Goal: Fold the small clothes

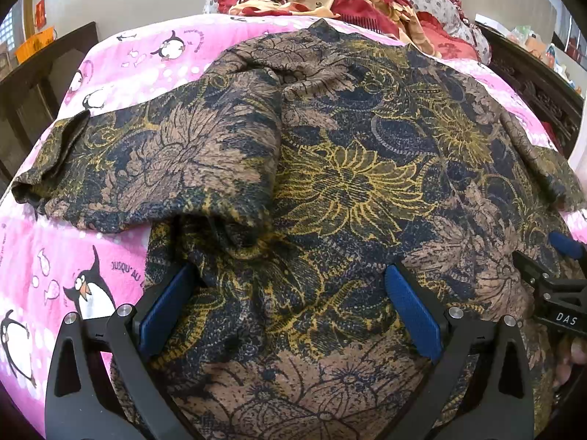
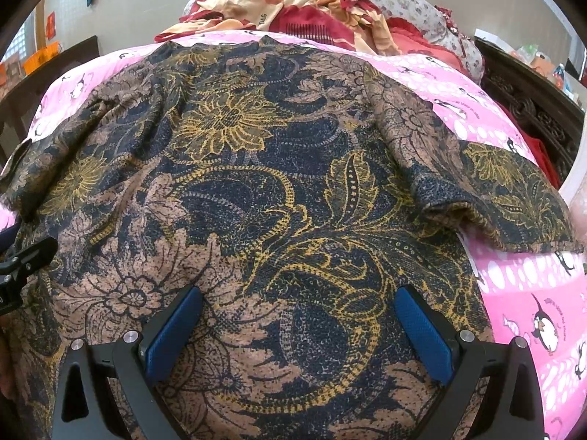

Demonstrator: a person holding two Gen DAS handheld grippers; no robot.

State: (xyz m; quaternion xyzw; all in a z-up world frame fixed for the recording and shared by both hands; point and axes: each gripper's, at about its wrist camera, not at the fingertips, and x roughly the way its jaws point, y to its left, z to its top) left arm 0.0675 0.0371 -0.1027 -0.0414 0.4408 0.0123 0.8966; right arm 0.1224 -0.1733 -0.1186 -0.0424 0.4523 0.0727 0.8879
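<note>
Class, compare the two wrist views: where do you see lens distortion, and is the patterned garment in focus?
Left wrist view: the pink penguin-print bedsheet bulges, corners vignetted black; the brown, navy and yellow floral garment is sharp. Right wrist view: same barrel bulge, print crisp.

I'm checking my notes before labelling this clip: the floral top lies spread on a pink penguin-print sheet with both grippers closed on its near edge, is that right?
Not quite. Both views show the left gripper and right gripper open over the near part of the floral top, gripping nothing. The rest stands: the top lies spread on the pink penguin-print sheet.
</note>
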